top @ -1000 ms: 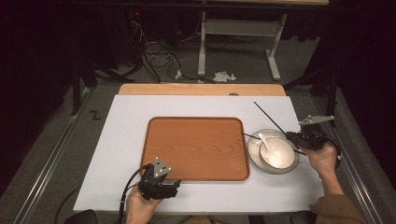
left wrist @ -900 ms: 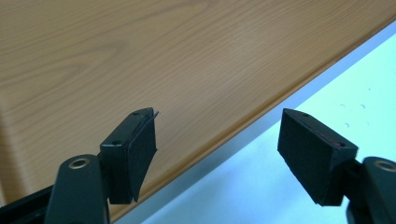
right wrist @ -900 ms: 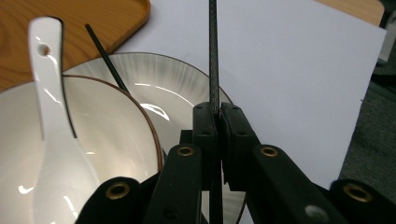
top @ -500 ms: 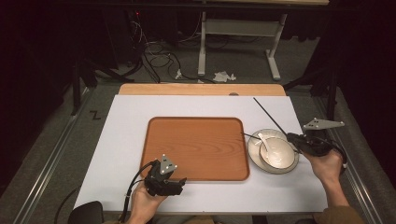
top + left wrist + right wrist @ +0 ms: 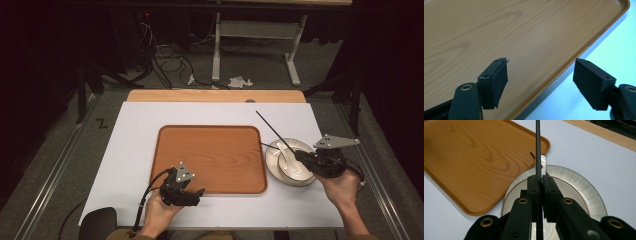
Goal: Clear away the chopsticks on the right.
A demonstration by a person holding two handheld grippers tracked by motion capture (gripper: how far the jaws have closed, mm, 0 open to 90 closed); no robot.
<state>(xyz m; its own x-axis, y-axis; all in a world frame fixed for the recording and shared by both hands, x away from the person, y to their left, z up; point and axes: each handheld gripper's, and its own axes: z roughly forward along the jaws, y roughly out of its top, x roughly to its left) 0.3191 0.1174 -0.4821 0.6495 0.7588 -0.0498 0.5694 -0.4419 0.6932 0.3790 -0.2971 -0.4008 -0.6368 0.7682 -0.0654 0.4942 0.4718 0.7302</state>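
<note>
Right gripper view, nearest first: right gripper [image 5: 540, 178] pinched shut on a thin black chopstick [image 5: 538, 145], which runs straight ahead out of the closed jaws. Directly beneath and just beyond those jaws, a pale plate [image 5: 579, 185] with a white spoon [image 5: 543, 161] lying in it. Farther ahead and off to the jaws' left, the wooden tray [image 5: 474, 157], bare. Compared with a second ago, barely any shift on this side: in the high view the right gripper [image 5: 300, 156] hovers over the plate as before, the chopstick pointing away at the same slant, lifted but not yet carried across. More change on the other side: left gripper [image 5: 197, 192] has crept forward to the near edge of the tray. Left gripper view confirms it: left gripper [image 5: 541, 65] spread wide, nothing between the pads, one pad over the tray's wood, the other over the white table [image 5: 614, 50], the rim passing between them. Judged from this, looks set either to steady the tray or to take hold of its rim while the chopstick comes over; neither done yet.
</note>
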